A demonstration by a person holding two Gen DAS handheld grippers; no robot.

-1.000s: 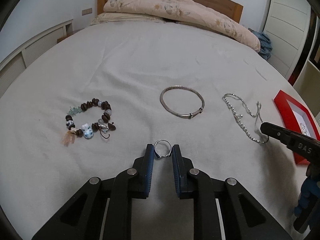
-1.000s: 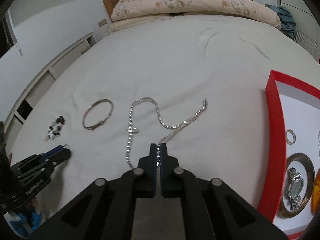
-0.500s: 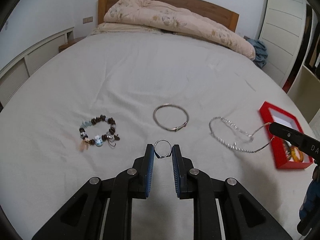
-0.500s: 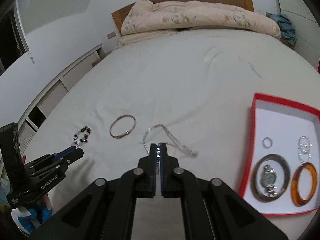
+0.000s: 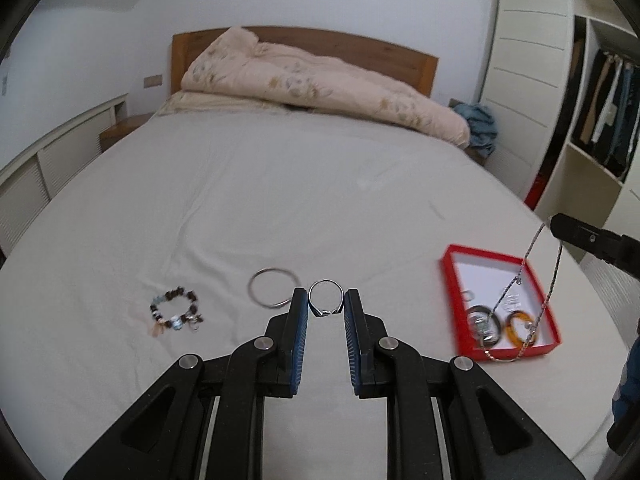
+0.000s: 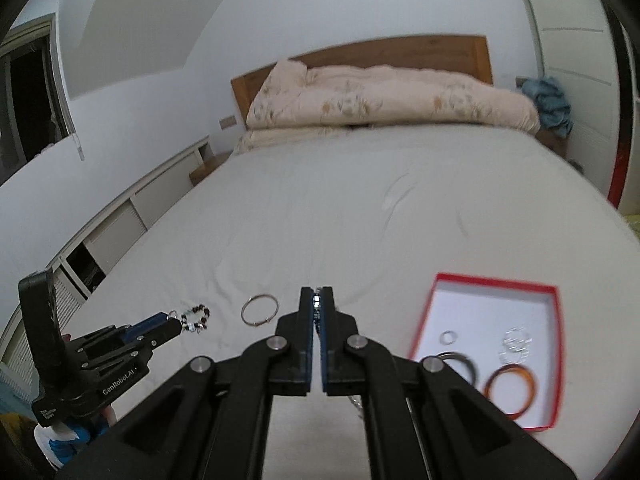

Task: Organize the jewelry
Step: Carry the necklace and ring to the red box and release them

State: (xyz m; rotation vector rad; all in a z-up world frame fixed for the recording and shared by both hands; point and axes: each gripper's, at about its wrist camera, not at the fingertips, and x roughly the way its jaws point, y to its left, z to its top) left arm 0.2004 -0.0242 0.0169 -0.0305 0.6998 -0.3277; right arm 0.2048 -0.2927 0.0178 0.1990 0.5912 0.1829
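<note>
Left claw: my left gripper (image 5: 326, 308) stood narrow, its blue pads pinching a silver ring (image 5: 325, 303) by its sides, held up above the bed (image 5: 280, 200).
Right claw: my right gripper (image 6: 317, 308) was clamped flat on a silver chain necklace (image 5: 532, 280); from the left wrist view I saw the chain dangling in a long loop from its tip, the low end hanging in front of the red box (image 5: 448, 280).
Box contents: in the red box I noted a watch inside a dark bangle (image 6: 460, 362), an amber bangle (image 6: 510, 390), a small ring (image 6: 448, 337) and a silver piece too blurred to name.
On the sheet: a silver bangle (image 5: 274, 288) lay just left of my left claw's tip in that view; a beaded bracelet (image 5: 175, 312) with brown and pale blue beads lay further left, apart from it.
Far end: a folded cream quilt (image 5: 320, 76) lay against the wooden headboard (image 5: 380, 46).
Blur: the right wrist view was soft at its edges.
</note>
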